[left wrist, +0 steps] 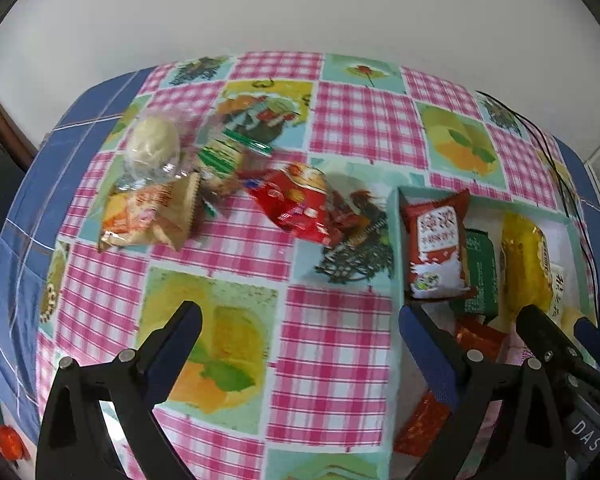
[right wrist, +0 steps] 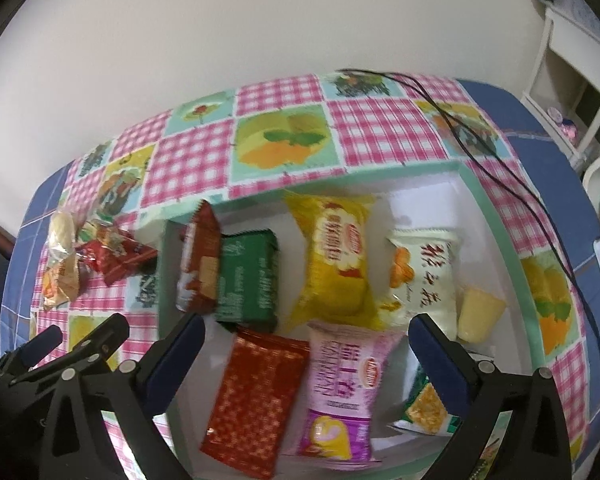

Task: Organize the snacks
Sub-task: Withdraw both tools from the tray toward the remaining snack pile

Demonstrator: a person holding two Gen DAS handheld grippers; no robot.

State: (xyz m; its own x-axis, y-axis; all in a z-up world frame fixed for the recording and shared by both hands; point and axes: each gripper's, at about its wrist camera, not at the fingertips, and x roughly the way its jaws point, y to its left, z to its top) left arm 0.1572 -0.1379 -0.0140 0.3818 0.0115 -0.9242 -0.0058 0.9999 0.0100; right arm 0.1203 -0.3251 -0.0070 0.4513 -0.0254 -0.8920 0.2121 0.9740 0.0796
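Your snack box (right wrist: 484, 196), a shallow white tray with a mint-green rim, sits on the checked worktop (right wrist: 384, 136) and already holds most of the packets. Your right gripper (right wrist: 306, 340) hangs over the box with its jaws spread wide and nothing between them; a pink packet (right wrist: 340, 384) and a red patterned packet (right wrist: 256, 400) lie flat beneath it.

Left of the box, loose snacks wait in a cluster: a red packet (left wrist: 300, 200), a green-striped one (left wrist: 224, 152), an orange one (left wrist: 148, 216) and a clear-wrapped pale bun (left wrist: 156, 144). Your left gripper (left wrist: 300, 336) is near the box's left wall, jaws wide and empty.

Judging from this, take the nearest red packet, gripping across its flat body rather than its crimped end.

Large Chinese characters show on the white packet (right wrist: 428, 276); "DAS" is printed on the other gripper's body in the left view.
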